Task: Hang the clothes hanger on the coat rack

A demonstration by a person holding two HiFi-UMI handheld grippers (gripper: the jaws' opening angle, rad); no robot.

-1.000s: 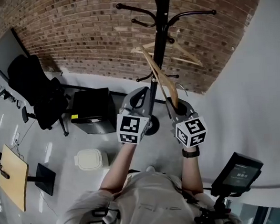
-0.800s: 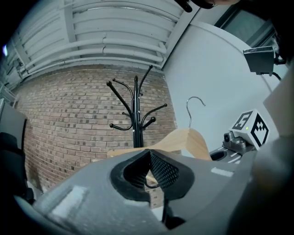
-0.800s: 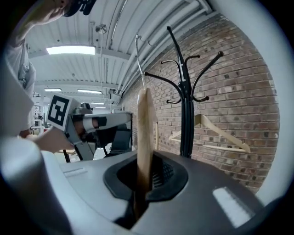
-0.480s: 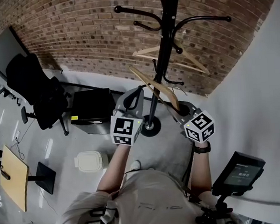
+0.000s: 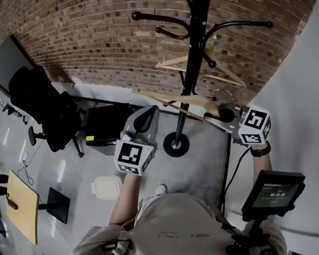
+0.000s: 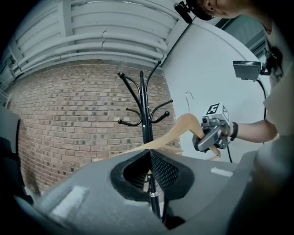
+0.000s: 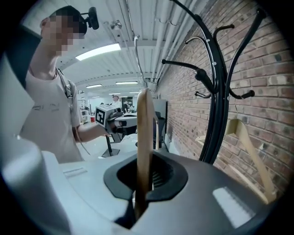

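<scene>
Moved: since a second ago the hanger (image 5: 182, 102) has swung from steeply upright to nearly level. The right gripper (image 5: 219, 113) has gone out to the right of the pole, and the left gripper (image 5: 147, 114) has sunk lower and to the left.
Brick wall (image 5: 88, 36): stands behind everything.
Coat rack (image 5: 195, 56): a black pole with curved arms, its round base on the floor between the two grippers in the head view.
Second hanger (image 5: 223, 70): already hangs on a lower arm, on the wall side of the pole.
Hanger, place: in the air in front of the pole, below the upper arms and not yet on the rack.
Right fingers: clamped on the wooden bar near the hanger's neck.
Left fingers: closed tip to tip with nothing between them; the hanger's far end passes beyond them.
Step in hand: probably lifting the hook toward a free arm.
Doing it well: keep the grip firm, turn the hook's opening toward the arm, rise above the arm's knob, then lower on. Steer clear of the second hanger.
Left gripper view only: the wire hook (image 6: 188, 99) stands up above the right gripper.
Right gripper view only: the bar sits edge-on between the fingers.
Head view only: how the hanger lies across the pole.
</scene>
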